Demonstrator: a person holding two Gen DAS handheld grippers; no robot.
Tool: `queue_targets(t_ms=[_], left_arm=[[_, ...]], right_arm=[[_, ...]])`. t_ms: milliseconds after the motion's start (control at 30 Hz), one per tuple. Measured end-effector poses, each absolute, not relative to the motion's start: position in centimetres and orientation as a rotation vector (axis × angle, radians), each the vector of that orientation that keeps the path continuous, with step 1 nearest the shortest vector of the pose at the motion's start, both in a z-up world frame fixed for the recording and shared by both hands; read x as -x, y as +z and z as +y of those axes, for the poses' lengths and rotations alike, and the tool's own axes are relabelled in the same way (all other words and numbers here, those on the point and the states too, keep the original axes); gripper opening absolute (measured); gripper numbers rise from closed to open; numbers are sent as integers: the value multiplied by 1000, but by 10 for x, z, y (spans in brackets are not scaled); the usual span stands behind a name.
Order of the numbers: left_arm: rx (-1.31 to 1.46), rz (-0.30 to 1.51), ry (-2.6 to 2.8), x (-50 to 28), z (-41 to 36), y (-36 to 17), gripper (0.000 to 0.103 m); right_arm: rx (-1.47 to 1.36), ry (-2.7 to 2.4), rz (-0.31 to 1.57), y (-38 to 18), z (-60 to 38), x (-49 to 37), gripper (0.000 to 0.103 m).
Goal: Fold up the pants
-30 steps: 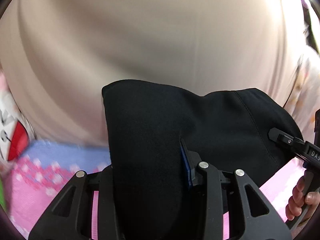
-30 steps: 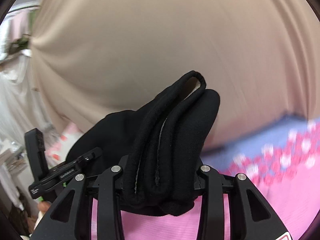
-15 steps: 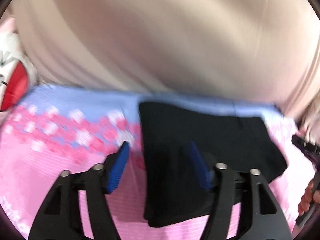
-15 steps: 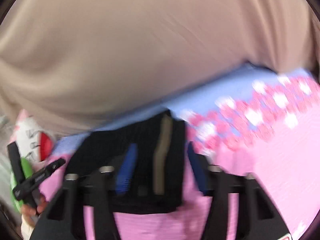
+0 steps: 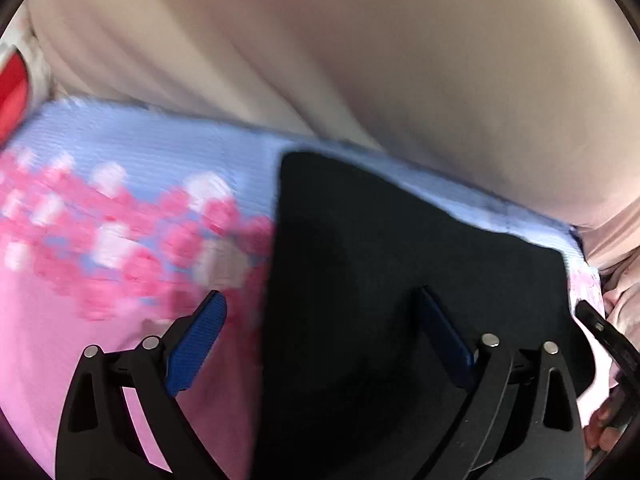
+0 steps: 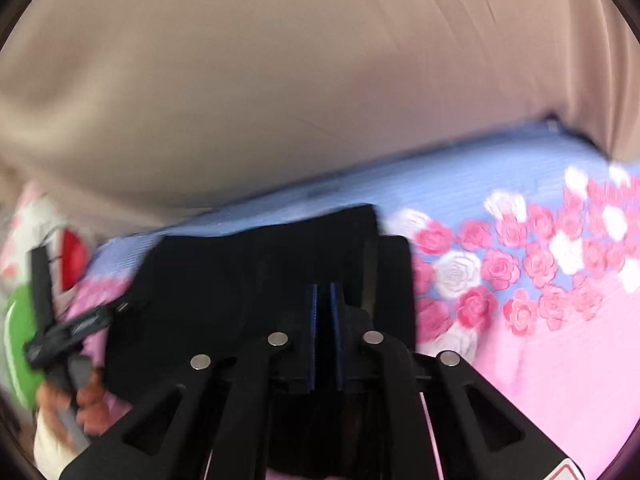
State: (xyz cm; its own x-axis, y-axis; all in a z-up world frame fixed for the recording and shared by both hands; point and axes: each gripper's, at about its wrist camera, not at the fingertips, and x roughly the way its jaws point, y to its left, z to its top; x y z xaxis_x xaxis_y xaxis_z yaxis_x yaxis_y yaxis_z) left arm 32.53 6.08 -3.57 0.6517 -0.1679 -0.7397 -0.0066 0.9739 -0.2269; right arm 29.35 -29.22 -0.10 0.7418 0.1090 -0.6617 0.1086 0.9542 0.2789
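Note:
The black pants (image 5: 392, 280) lie folded flat on the pink and blue flowered bed cover (image 5: 100, 280). My left gripper (image 5: 324, 336) is open, its blue pads (image 5: 200, 332) spread over the pants' left edge, holding nothing. In the right wrist view the pants (image 6: 256, 276) lie just ahead of my right gripper (image 6: 325, 304), whose blue pads are pressed together with no cloth between them. The other gripper (image 6: 76, 328) and a hand show at the left there.
A beige curtain (image 5: 400, 60) hangs right behind the bed's far edge. A red and white soft toy (image 5: 16, 80) and a green object (image 6: 20, 340) lie at the left. The right gripper's tip (image 5: 612, 344) shows at the left view's right edge.
A second ago both grippers held the pants up in the air. They lowered them onto the bed and let go. The left is wide open now; the right has shut empty.

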Motion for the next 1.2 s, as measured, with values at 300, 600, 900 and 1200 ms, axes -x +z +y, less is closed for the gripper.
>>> queue_targets(t_ms=[300,600,900,1200], left_arm=[[-23,798,-12,-270,32,-46,92],[-24,839,-31,-249,29,-40,92],[-23,806,-7,-180,29,-5,93],[-56,810,-13,-97,21,-10,93]], right_arm=[[-352,5,824,-30,-279,-251,1],[-257,-94,807,-35,-269,-228,0],[-239,-138,750,1,-241,-155,9],[-155,-233,741,-9,-214,-72,30]])
